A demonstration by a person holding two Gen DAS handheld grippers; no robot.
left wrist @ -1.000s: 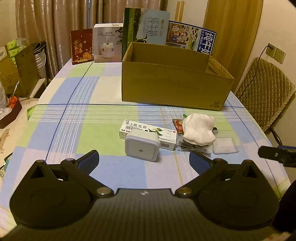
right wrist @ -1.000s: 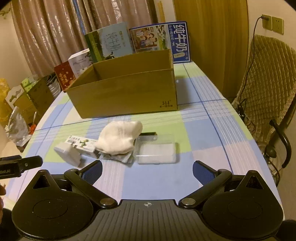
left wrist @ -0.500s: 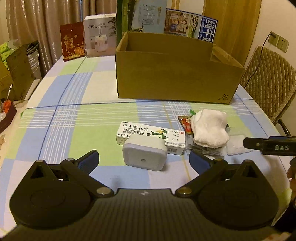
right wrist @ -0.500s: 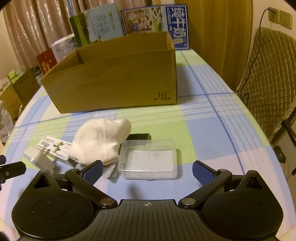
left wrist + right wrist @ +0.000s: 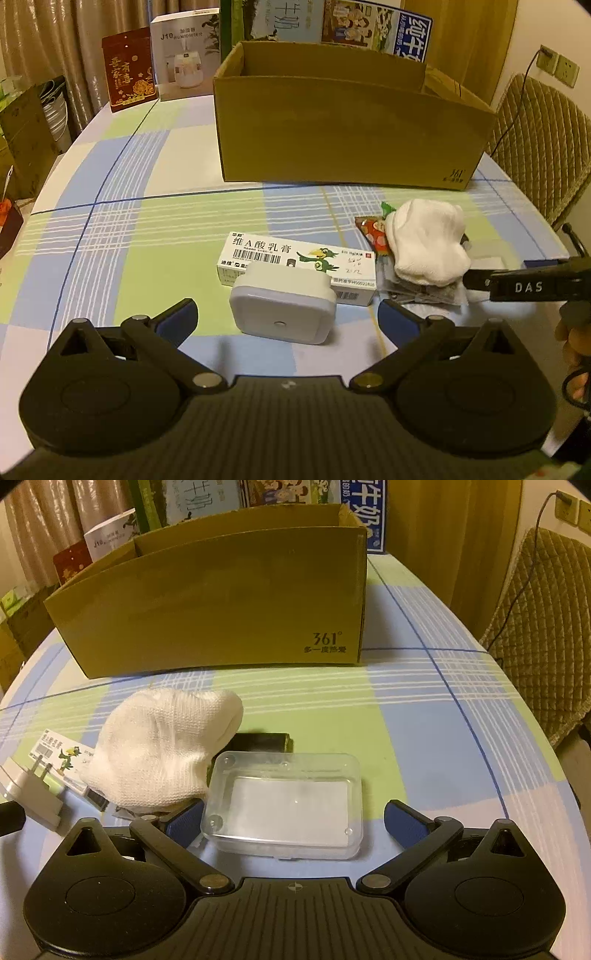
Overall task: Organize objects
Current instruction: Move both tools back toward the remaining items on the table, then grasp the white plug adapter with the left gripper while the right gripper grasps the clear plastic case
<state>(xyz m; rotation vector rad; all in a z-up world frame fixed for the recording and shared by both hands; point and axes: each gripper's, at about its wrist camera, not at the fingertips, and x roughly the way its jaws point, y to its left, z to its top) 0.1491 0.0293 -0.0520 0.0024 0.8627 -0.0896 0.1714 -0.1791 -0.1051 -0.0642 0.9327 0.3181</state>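
Observation:
A white plug adapter (image 5: 282,310) lies on the checked tablecloth just ahead of my open left gripper (image 5: 288,319), between its fingers but untouched. Behind it lies a white ointment box (image 5: 297,262). A white sock (image 5: 428,242) rests on snack packets (image 5: 373,230). My open right gripper (image 5: 293,816) straddles the near end of a clear plastic case (image 5: 284,801); whether the pads touch it is unclear. The sock (image 5: 159,753) sits left of that case. An open cardboard box (image 5: 351,122) stands behind everything, also in the right wrist view (image 5: 218,602).
Cartons and a red packet (image 5: 127,74) stand behind the cardboard box near curtains. A quilted chair (image 5: 546,627) stands off the table's right edge. A dark flat item (image 5: 262,742) lies behind the clear case. Open tablecloth (image 5: 110,240) stretches to the left.
Both grippers have moved forward and lower. The adapter now sits between the left fingers, and the clear case has come between the right fingers. Both stay open.

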